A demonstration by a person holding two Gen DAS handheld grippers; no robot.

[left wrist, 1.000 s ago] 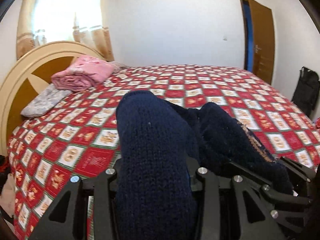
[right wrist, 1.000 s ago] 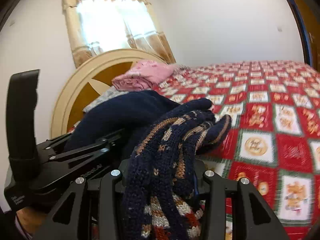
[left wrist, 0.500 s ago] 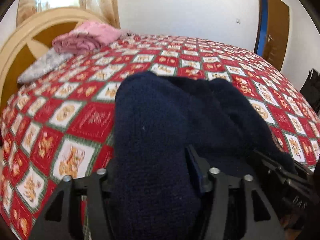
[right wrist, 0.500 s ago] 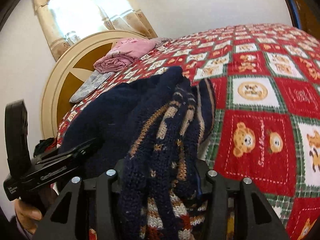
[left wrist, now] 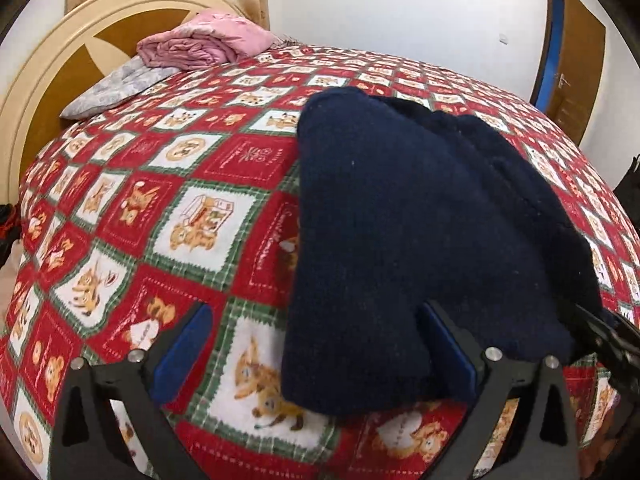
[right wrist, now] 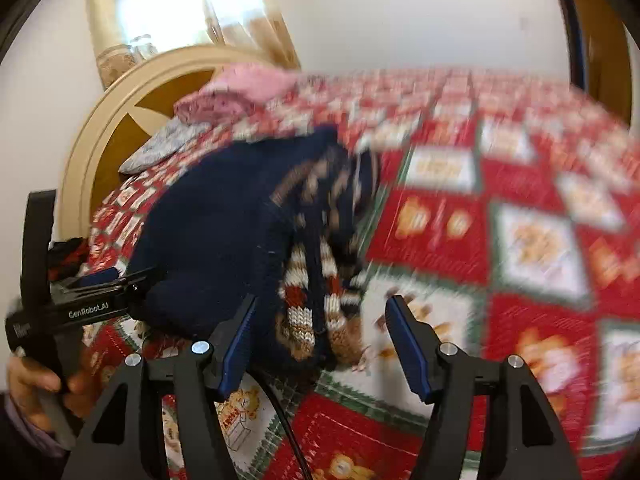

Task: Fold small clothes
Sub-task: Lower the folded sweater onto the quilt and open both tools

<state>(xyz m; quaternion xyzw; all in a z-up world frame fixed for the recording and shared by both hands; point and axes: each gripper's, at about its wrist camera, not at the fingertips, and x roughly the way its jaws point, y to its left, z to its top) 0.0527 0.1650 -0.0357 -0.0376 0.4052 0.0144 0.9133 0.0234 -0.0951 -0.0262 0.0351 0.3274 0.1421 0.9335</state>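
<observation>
Now your folded navy knitted sweater (left wrist: pixel 404 220) lies on the red teddy-bear-patterned bed quilt (left wrist: pixel 168 208), both the left hand-held gripper (left wrist: pixel 316 354) and the right hand-held gripper (right wrist: pixel 316 346) opening off it, leaving only tidying.

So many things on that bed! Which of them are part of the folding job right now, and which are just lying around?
Part of the job:
- navy knitted sweater lying on the bedspread
- left gripper, jaws opening, sweater edge between them
- right gripper, jaws opening, patterned hem between them

Just lying about:
- pink folded blanket
- grey pillow
- headboard
- door
</observation>
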